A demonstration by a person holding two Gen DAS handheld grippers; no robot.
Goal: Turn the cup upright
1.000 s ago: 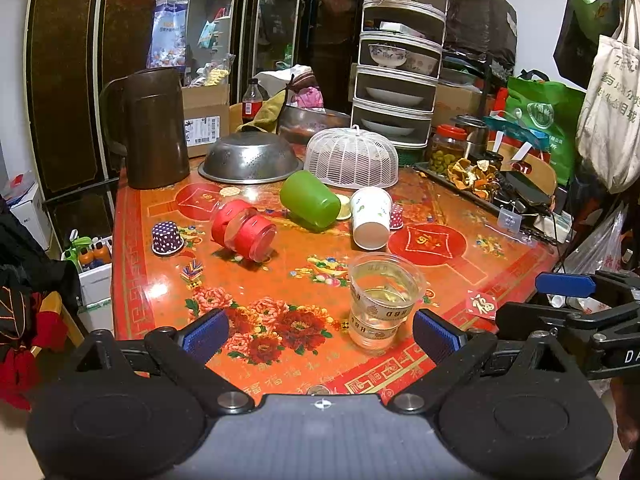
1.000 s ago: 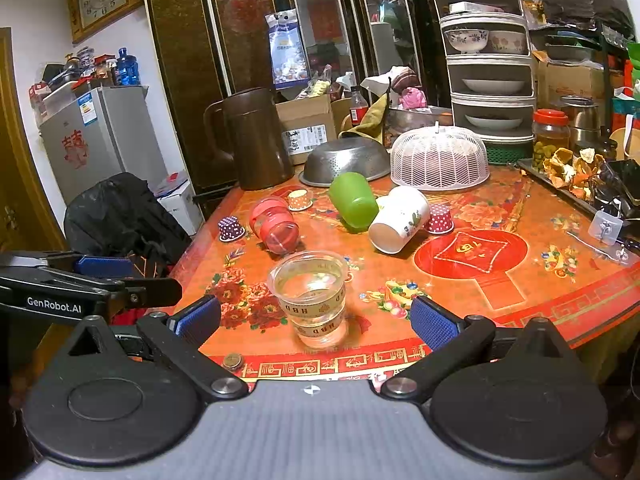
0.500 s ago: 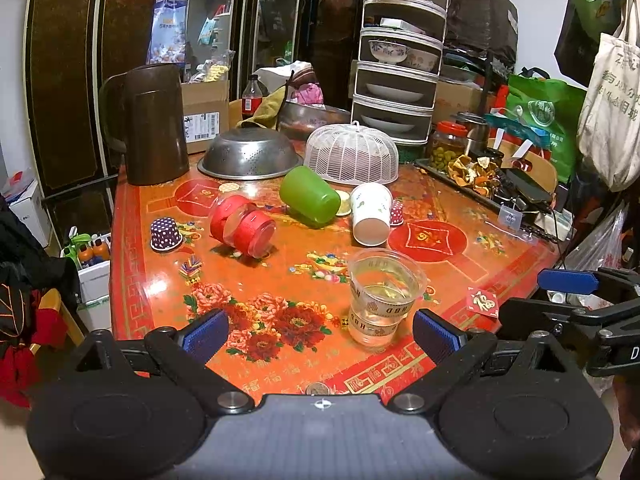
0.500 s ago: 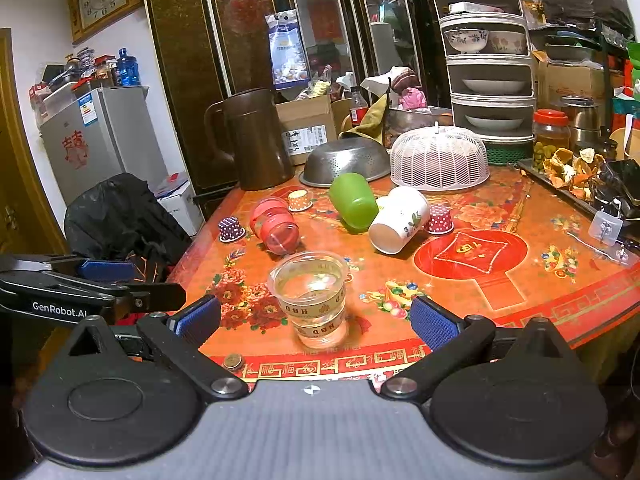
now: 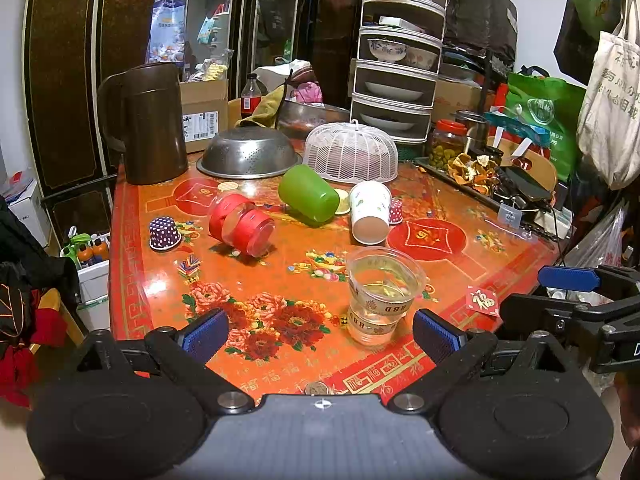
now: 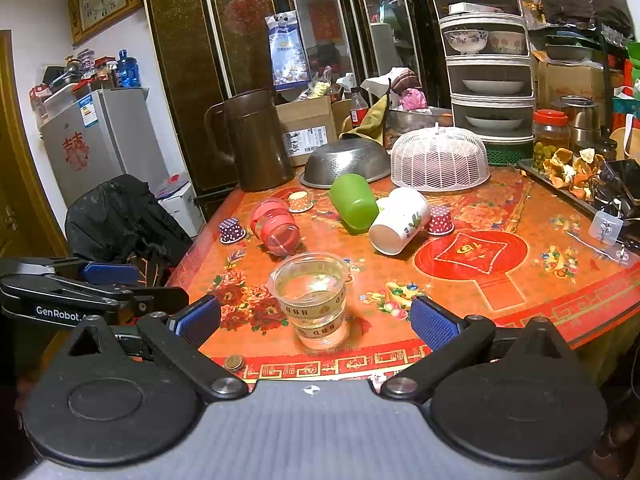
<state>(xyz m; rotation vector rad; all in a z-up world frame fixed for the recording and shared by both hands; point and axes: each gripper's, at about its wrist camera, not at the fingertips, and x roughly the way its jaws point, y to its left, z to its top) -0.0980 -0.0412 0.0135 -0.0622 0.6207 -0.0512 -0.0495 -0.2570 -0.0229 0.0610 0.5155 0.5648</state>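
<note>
Three cups lie on their sides in a loose row across the middle of the bench [image 5: 132,280]: a red cup [image 5: 240,226] on the left, a green cup [image 5: 308,198] in the middle, and a white cup [image 5: 370,212] on the right. Which one the task means is not settled by the pictures. A clear cup [image 5: 380,296] stands upright near the front edge, between the viewer and that row.

Both grippers hang back at the near edge, well apart from the fallen cups. The left gripper [image 5: 320,330] has its jaws released and wide, gripping nothing; the right gripper [image 6: 314,318] is the same, spread and empty. In each wrist view the clear cup sits just beyond the fingertips, so it stands in the straight path to the row.

The relation that matters is axis against jaws. The white cup's long axis runs near to far, its open mouth facing the near edge, slightly rightward in the right view. The green cup's base points to the far left, its mouth to the near right. The red cup lies angled with one end toward the near right.

By position, the red cup lies more on the left gripper's side, the white cup more on the right gripper's side; the green cup is about equally far from both. Either reach probably needs to pass over or round the clear cup.
</note>
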